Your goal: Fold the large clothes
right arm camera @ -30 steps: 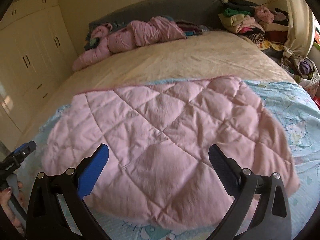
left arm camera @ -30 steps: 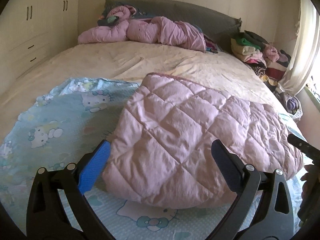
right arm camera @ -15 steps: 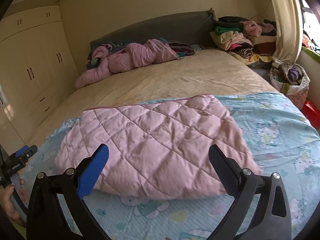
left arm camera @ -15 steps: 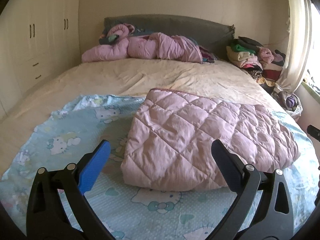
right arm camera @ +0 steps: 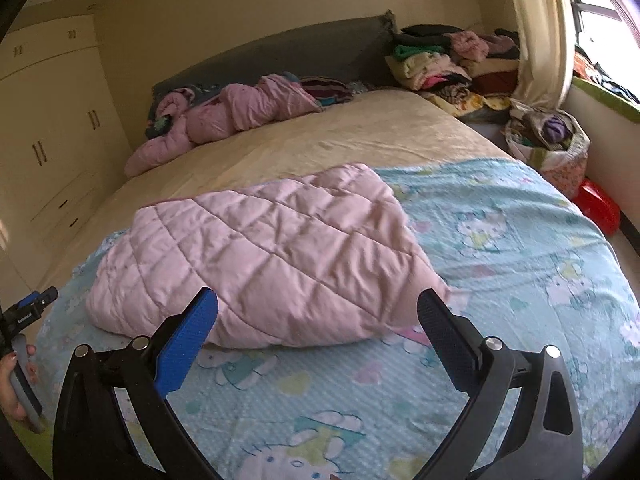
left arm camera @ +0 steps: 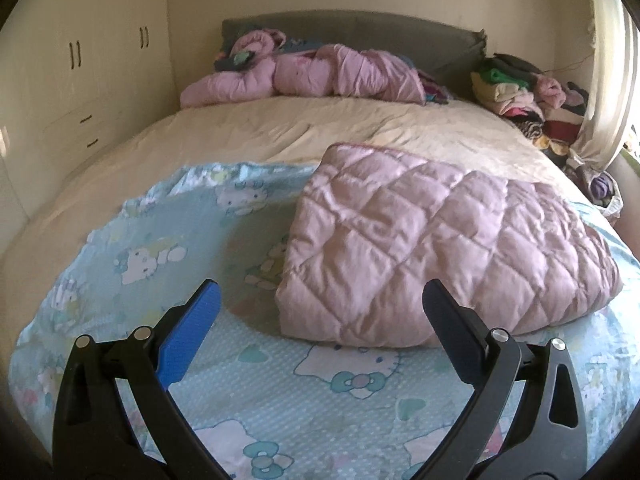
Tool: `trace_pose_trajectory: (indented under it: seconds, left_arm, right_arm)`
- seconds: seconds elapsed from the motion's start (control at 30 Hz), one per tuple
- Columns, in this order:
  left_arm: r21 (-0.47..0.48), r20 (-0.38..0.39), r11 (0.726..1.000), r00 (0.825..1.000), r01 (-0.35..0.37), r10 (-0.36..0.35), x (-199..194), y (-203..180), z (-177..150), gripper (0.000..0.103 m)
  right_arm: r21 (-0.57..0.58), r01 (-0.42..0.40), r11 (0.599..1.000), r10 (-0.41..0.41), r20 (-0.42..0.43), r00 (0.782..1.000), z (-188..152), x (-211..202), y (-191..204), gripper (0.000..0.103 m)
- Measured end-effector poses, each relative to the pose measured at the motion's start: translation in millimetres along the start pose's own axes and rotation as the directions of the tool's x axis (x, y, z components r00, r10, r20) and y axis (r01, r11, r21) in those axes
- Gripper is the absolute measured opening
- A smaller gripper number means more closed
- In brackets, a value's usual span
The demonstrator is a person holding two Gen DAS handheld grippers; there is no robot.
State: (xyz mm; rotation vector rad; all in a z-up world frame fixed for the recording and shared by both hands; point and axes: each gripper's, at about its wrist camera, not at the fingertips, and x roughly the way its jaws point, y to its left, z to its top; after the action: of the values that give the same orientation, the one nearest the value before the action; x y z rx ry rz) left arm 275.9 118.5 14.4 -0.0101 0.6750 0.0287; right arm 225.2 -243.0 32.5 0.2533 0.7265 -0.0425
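We hold the left gripper and right gripper spread wide and empty above the folded pink quilted padded garment; seemingly released, it rests on the pale-blue cartoon-print sheet.

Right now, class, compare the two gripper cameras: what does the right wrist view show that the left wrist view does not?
Only the right wrist view shows the window, the red tub on the floor, and a hand holding the left gripper's handle at the frame's edge.

Only the left wrist view shows the left gripper, wide open.

Both show the folded pink quilt lying on the blue cartoon sheet, the crumpled pink bedding by the headboard, and the clothes pile.
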Motion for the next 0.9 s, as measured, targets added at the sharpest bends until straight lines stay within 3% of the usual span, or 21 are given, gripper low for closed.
trace_pose_trajectory:
  seconds: [0.33,0.47,0.63,0.8,0.9]
  left_arm:
    - [-0.048,-0.101,0.999,0.995,0.015,-0.019,36,12,-12,0.095]
    - [-0.079,-0.181,0.995,0.981,0.062,-0.075,59,10,-23,0.095]
    - [-0.146,-0.206,0.985,0.97,0.096,-0.126,76,18,-25,0.095]
    - [-0.252,-0.252,0.955,0.943,0.153,-0.218,100,31,-27,0.095]
    - [-0.289,-0.25,0.942,0.936,0.174,-0.249,109,35,-26,0.095]
  right_arm:
    - [0.059,0.032,0.998,-0.028,-0.069,0.997,-21,24,-29,0.099]
    - [0.099,0.028,0.995,-0.017,-0.106,0.994,-28,39,-37,0.099]
    - [0.189,0.007,0.982,0.021,-0.147,0.989,-33,59,-54,0.099]
    - [0.257,0.011,0.966,0.039,-0.189,0.981,-32,81,-70,0.099]
    - [0.321,-0.011,0.947,0.077,-0.194,0.978,-31,93,-80,0.099]
